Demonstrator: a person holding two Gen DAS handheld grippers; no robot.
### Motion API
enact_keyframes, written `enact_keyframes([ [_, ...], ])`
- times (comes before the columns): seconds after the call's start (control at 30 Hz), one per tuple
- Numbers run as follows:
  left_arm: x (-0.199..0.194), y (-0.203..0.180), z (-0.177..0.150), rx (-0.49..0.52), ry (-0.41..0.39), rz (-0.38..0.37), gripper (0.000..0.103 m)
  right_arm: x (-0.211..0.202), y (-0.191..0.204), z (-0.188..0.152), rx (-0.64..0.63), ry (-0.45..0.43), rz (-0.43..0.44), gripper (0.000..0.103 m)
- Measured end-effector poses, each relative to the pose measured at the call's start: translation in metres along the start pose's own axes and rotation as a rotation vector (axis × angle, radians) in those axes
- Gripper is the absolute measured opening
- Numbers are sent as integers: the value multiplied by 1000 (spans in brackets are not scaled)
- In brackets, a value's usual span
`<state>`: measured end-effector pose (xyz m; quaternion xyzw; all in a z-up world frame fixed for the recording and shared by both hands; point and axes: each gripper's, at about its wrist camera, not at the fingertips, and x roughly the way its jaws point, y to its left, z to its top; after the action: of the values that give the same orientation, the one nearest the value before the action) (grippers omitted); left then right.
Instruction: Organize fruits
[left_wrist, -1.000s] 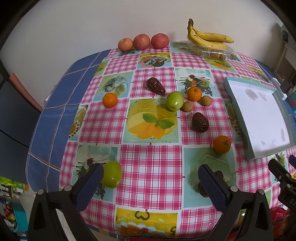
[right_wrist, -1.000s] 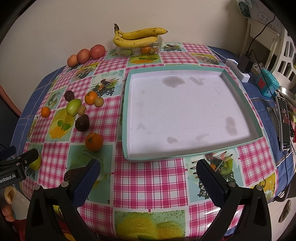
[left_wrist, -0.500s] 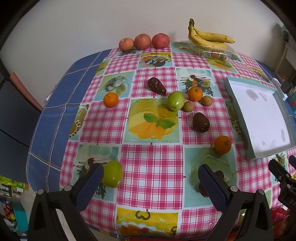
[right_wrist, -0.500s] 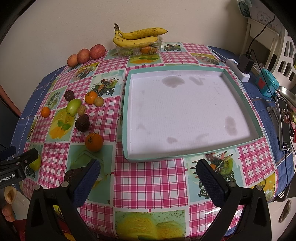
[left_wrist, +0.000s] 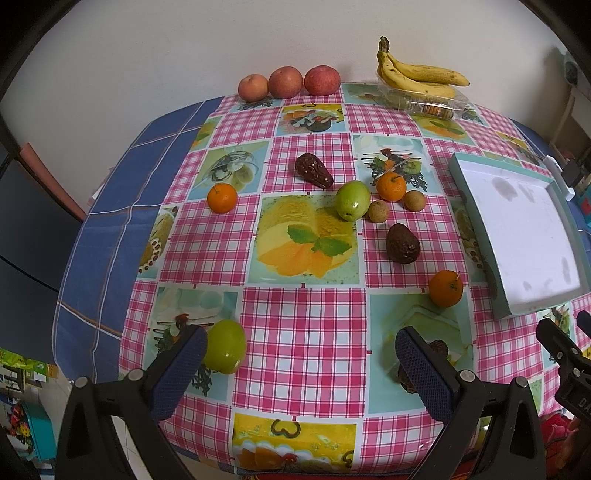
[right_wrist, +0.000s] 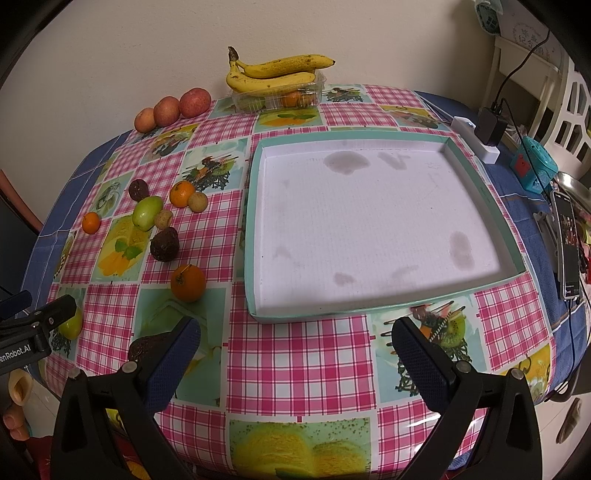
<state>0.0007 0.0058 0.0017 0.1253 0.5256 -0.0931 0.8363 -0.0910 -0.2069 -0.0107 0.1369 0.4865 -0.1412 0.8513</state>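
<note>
Nothing is sorted yet — the shallow white tray with a teal rim (right_wrist: 476, 177) lies empty, while oranges, green fruits and dark avocados (left_wrist: 402, 243) sit scattered on the checked tablecloth (left_wrist: 303, 332). The left gripper (left_wrist: 295, 369) and the right gripper (right_wrist: 295, 354) are both spread wide, holding nothing — all the fruit is left to move.

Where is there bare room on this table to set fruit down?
The tray floor is wholly bare. The checked strip between the tray's near rim and the right gripper is free too. It is crowded left of the tray, around the green fruit and oranges.
</note>
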Motion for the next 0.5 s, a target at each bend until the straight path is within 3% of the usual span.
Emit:
enact_keyframes([
  [0.5,0,0,0,0,0,0,103,1,-1,1,2,0,1,103],
])
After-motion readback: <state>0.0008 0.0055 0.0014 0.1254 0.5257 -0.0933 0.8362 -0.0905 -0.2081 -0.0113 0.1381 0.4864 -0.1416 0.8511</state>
